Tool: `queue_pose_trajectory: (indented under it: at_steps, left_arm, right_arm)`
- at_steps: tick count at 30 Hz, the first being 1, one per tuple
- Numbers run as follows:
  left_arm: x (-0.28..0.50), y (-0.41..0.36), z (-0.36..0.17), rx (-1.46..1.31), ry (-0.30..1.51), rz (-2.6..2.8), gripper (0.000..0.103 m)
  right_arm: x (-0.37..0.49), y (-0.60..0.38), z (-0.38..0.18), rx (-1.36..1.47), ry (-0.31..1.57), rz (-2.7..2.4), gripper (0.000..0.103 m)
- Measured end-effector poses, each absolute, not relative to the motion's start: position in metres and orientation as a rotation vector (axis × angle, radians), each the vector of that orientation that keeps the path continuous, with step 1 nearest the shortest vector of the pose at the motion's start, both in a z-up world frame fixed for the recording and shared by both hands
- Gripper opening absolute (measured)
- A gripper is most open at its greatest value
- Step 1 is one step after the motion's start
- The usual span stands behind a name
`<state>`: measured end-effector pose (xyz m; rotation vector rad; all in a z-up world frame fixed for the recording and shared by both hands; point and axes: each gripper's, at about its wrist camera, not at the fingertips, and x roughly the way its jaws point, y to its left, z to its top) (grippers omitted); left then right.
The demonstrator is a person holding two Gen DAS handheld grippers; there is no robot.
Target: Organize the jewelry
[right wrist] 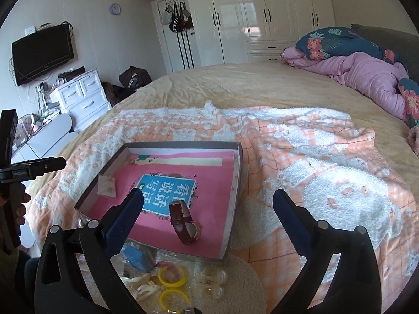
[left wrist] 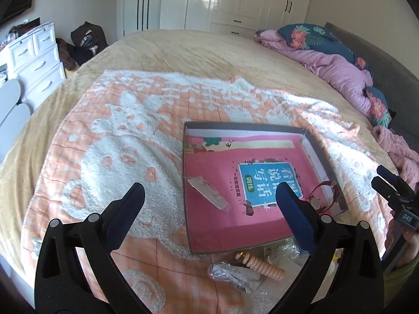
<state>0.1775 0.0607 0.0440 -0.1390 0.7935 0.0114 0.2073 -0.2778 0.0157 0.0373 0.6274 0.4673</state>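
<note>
While both grippers hang over the bed with nothing between their fingers, the job looks to be between picks: the left gripper (left wrist: 209, 196) has its jaws spread wide and empty, and so does the right gripper (right wrist: 208, 201).

Nearest, on the towel (right wrist: 327, 157) in front of the box, loose pieces wait: two yellow rings (right wrist: 173, 277), pearl earrings (right wrist: 218, 284), white clips (right wrist: 142, 286), a small blue box (right wrist: 136, 256), and, in the left view, a peach spiral tie (left wrist: 262, 268) beside a clear packet (left wrist: 230, 274).

Further on, the shallow box (right wrist: 235, 183) already holds a brown watch (right wrist: 183, 222) near its front right and a clear earring bag (right wrist: 106, 187) by its left wall, both lying on the pink book (right wrist: 209, 183) that lines it.

My guess is that the next move is a reach down to the near pile. That calls for centring the jaws on one small item, closing gently, and carrying it over the box wall.
</note>
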Motion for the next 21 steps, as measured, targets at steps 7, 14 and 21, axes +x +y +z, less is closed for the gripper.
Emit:
queue_pose_trajectory:
  at_steps: [7,14,21]
  left_arm:
    - [0.156,0.061,0.065,-0.143,0.745,0.02,0.094]
    - [0.135,0.055,0.081,-0.122,0.717,0.014,0.094]
    - [0.112,0.045,0.098,-0.106,0.685,0.005,0.094]
  right_arm:
    - [0.191,-0.282,0.035,0.037,0.592,0.476,0.098]
    - [0.172,-0.285,0.053,0.037,0.551,0.489,0.098]
    - [0.151,-0.282,0.073,0.033,0.515,0.519,0.098]
